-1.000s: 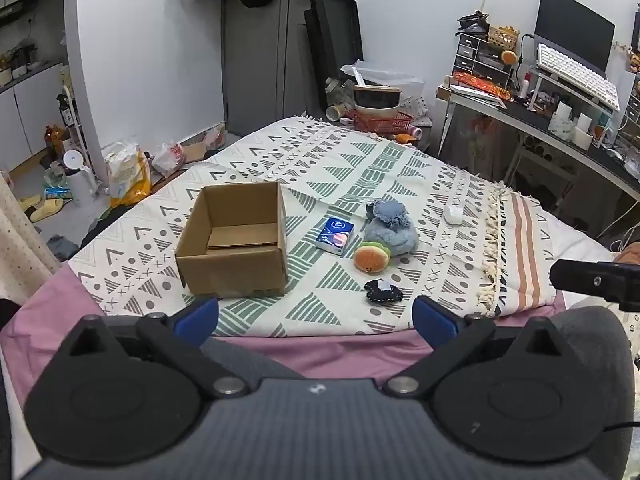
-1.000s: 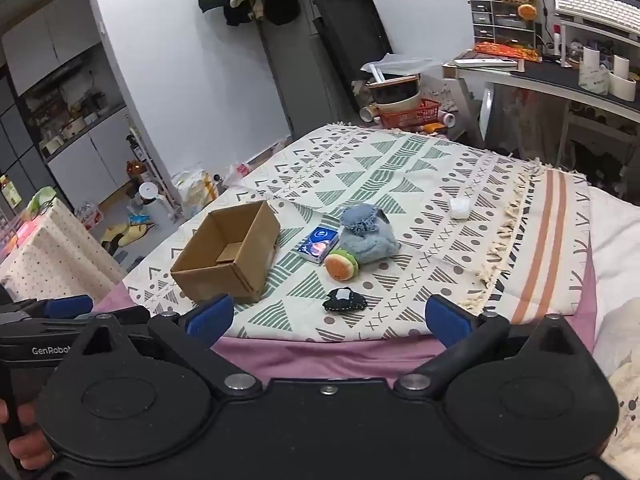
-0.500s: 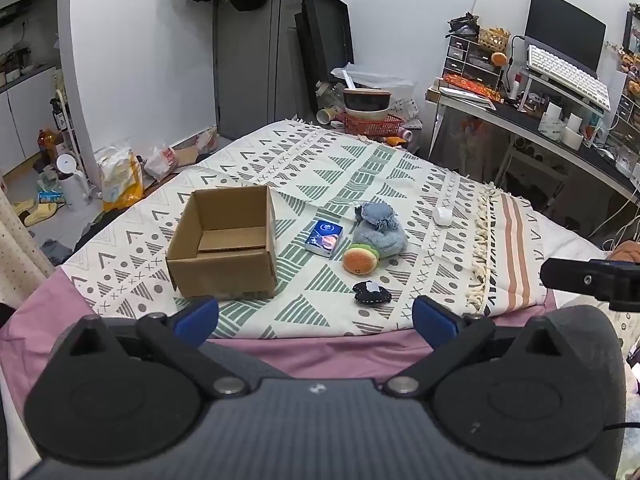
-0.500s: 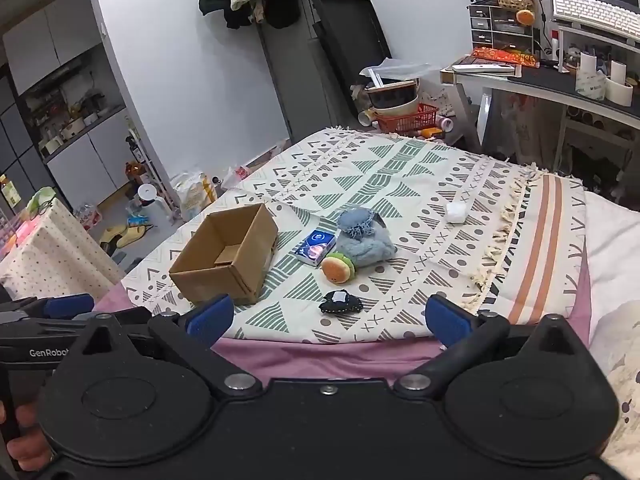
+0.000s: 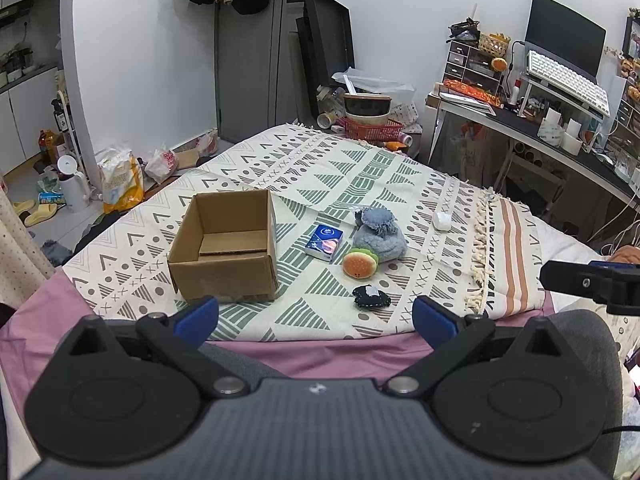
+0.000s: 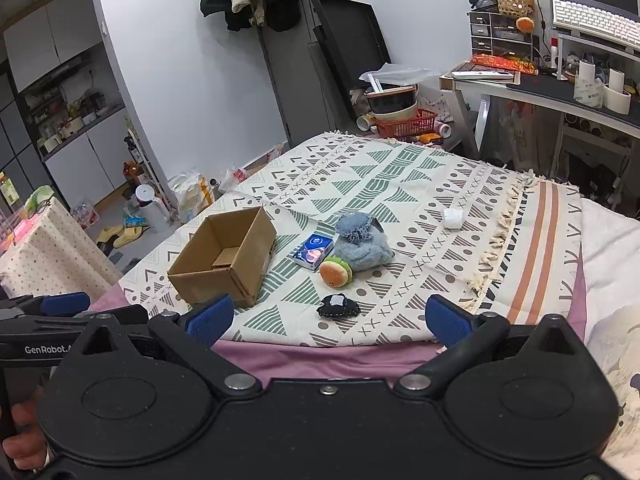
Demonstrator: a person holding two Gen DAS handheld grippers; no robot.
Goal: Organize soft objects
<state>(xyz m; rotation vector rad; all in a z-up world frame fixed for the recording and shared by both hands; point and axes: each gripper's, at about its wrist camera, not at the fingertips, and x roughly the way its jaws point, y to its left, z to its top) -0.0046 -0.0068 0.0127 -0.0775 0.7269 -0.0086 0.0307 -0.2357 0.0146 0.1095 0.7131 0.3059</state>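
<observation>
An open, empty cardboard box (image 5: 226, 250) (image 6: 226, 258) sits on the patterned blanket (image 5: 360, 176) at the left. To its right lie a blue tissue pack (image 5: 324, 243) (image 6: 313, 252), a blue-grey plush (image 5: 378, 234) (image 6: 360, 242), a burger plush (image 5: 359, 264) (image 6: 335, 271), a small dark plush (image 5: 370, 297) (image 6: 338, 306) and a small white object (image 5: 441, 221) (image 6: 453, 218). My left gripper (image 5: 316, 316) is open and empty, held back over the near bed edge. My right gripper (image 6: 328, 316) is open and empty too, also short of the objects.
A desk (image 5: 560, 136) with keyboard, monitor and clutter stands at the right. A red basket with bowls (image 5: 370, 124) sits beyond the bed's far end. Bags, a kettle and slippers lie on the floor at left (image 5: 100, 184). A purple sheet (image 5: 320, 348) edges the bed.
Both grippers have drawn back and risen slightly; the box and plush toys look a little smaller and farther. Nothing on the bed has moved.
</observation>
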